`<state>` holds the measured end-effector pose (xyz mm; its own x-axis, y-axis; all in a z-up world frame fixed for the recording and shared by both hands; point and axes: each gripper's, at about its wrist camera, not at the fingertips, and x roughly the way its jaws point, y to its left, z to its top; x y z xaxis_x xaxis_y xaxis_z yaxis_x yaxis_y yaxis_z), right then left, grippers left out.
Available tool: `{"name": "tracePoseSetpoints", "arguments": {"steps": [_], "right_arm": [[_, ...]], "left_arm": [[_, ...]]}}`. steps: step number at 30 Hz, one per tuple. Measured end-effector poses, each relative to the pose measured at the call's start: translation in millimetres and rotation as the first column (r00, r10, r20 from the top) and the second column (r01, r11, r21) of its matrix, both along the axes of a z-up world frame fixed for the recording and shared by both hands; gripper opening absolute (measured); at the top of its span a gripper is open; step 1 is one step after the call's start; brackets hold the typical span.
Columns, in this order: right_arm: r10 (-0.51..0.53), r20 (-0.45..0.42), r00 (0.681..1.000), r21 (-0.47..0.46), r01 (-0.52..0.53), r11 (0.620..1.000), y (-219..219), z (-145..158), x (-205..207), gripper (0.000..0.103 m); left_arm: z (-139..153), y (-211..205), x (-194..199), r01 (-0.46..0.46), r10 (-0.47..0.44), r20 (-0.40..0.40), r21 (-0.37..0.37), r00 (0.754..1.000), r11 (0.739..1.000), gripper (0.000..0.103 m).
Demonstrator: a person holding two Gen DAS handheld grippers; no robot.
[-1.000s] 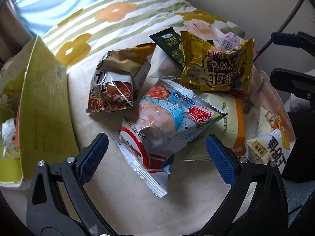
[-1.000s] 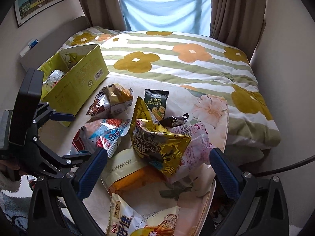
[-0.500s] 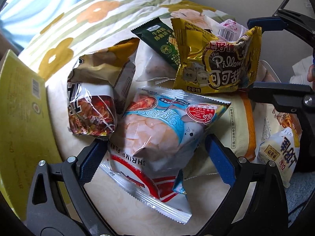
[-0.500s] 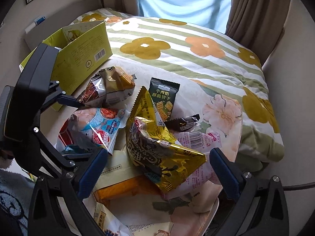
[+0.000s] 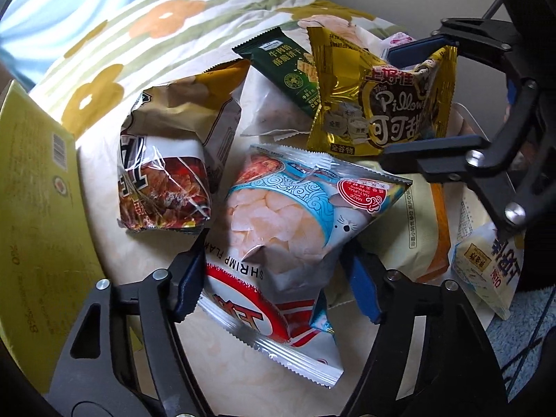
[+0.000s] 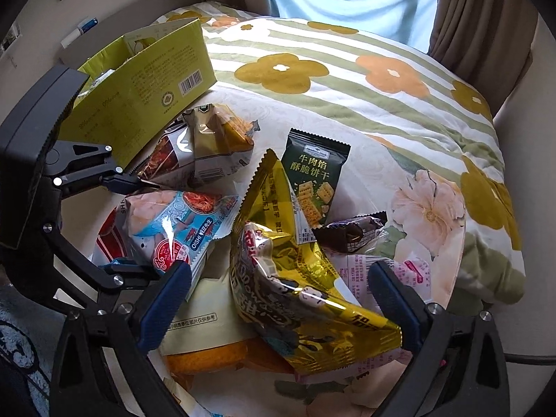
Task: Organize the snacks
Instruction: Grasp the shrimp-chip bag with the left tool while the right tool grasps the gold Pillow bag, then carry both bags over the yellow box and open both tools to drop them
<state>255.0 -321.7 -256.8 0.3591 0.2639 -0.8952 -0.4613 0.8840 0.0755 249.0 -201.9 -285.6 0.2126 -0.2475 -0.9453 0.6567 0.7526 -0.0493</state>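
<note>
Box: we saw the yellow-green carton (image 6: 146, 80) open at the pile's left, a wrapped snack inside.
Shrimp bag: the shrimp flakes bag (image 5: 295, 222) lay flat, long axis running away from the left gripper (image 5: 278, 278), whose closing jaws pinched it.
Gold bag: the gold cocoa pillow bag (image 6: 299, 288) stood between the right gripper (image 6: 281, 305)'s narrowing jaws; contact we couldn't tell.

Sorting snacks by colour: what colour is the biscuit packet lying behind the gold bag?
Dark green biscuit packet with white lettering, clearest in the right wrist view.
</note>
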Motion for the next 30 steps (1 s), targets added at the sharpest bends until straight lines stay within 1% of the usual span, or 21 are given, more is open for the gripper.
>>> {"name": "tracePoseSetpoints", "arguments": {"steps": [1, 6, 8, 9, 12, 15, 21, 26, 30], "right_arm": [[0.008, -0.008, 1.0, -0.002, -0.008, 1.0, 1.4, -1.9, 0.9, 0.089], [0.049, -0.017, 0.999, -0.035, -0.049, 0.998, 7.0, -9.9, 1.7, 0.065], [0.058, -0.02, 0.998, -0.046, -0.059, 0.997, 7.5, -11.5, 1.4, 0.062], [0.058, -0.022, 0.998, -0.044, -0.059, 0.997, 7.1, -11.8, 1.6, 0.058], [0.054, -0.011, 0.998, -0.039, -0.055, 0.998, 4.6, -9.2, 0.5, 0.05], [0.041, 0.01, 0.999, -0.027, -0.041, 0.999, 2.3, -3.0, -2.1, 0.047], [0.013, 0.043, 0.999, 0.001, -0.013, 1.0, -0.1, 16.5, -10.3, 0.046], [0.002, 0.092, 0.996, 0.01, -0.003, 1.0, 0.3, 38.6, -24.6, 0.045], [-0.006, 0.135, 0.991, 0.026, 0.003, 1.0, 0.1, 59.1, -35.5, 0.044]], "left_arm": [[0.4, 0.6, -0.9, 0.0, 0.0, 0.0, 0.0, 1.0, 1.0, 0.066], [2.5, 4.9, -7.4, -0.013, 0.013, 0.005, 0.0, 1.0, 1.0, 0.065], [3.0, 5.7, -8.5, -0.018, 0.018, 0.008, 0.002, 1.0, 1.0, 0.064], [3.7, 6.8, -9.3, -0.022, 0.022, 0.012, 0.002, 1.0, 1.0, 0.063], [8.4, 9.4, -11.8, -0.027, 0.027, 0.022, -0.005, 0.999, 1.0, 0.063], [14.5, 10.4, -14.6, -0.029, 0.029, 0.037, -0.005, 0.999, 1.0, 0.062], [33.1, 14.4, -26.0, -0.049, 0.05, 0.066, -0.02, 0.997, 0.999, 0.062], [54.5, 17.3, -37.9, -0.078, 0.082, 0.11, -0.042, 0.99, 0.996, 0.062], [76.0, 22.8, -49.8, -0.115, 0.125, 0.156, -0.067, 0.98, 0.991, 0.062]]}}
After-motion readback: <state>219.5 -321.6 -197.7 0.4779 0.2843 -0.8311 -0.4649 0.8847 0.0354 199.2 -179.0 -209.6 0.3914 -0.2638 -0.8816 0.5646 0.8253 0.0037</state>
